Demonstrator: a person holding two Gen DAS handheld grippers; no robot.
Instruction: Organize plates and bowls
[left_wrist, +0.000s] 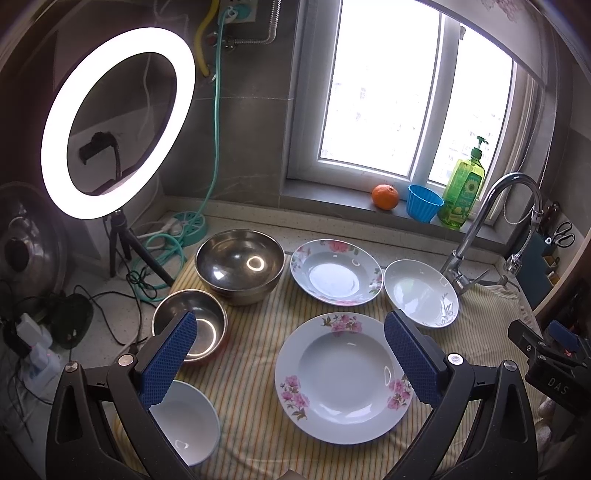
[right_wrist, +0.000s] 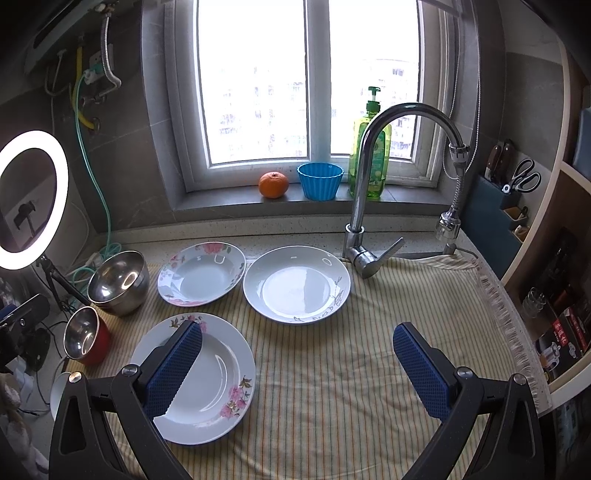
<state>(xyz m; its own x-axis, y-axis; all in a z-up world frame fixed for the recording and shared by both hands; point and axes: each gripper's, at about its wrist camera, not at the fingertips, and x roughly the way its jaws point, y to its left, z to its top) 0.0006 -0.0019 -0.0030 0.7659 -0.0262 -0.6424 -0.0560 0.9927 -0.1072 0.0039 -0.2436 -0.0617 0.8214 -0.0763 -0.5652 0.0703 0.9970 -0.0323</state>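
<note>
Near plate: white ceramic deep plate with pink flowers (left_wrist: 341, 376), flat between left gripper (left_wrist: 290, 356) fingers.
Far plates: matching pink-flowered plate (left_wrist: 335, 272), white leaf-sprig plate (left_wrist: 421, 292), ahead.
Bowls: large steel bowl (left_wrist: 240, 265), small steel bowl (left_wrist: 190, 325), pale bowl (left_wrist: 186, 421), leftward.

My right claw (right_wrist: 297, 373) hangs wide open over bare striped cloth (right_wrist: 369, 350), the widest free room on the surface. Ahead, the tap (right_wrist: 364, 206) blocks the far edge, with the white plate (right_wrist: 295, 284) beside it. To the left, the near flowered plate (right_wrist: 210, 376), far flowered plate (right_wrist: 201, 273) and two steel bowls (right_wrist: 118, 282) crowd together, leaving only narrow gaps.
</note>
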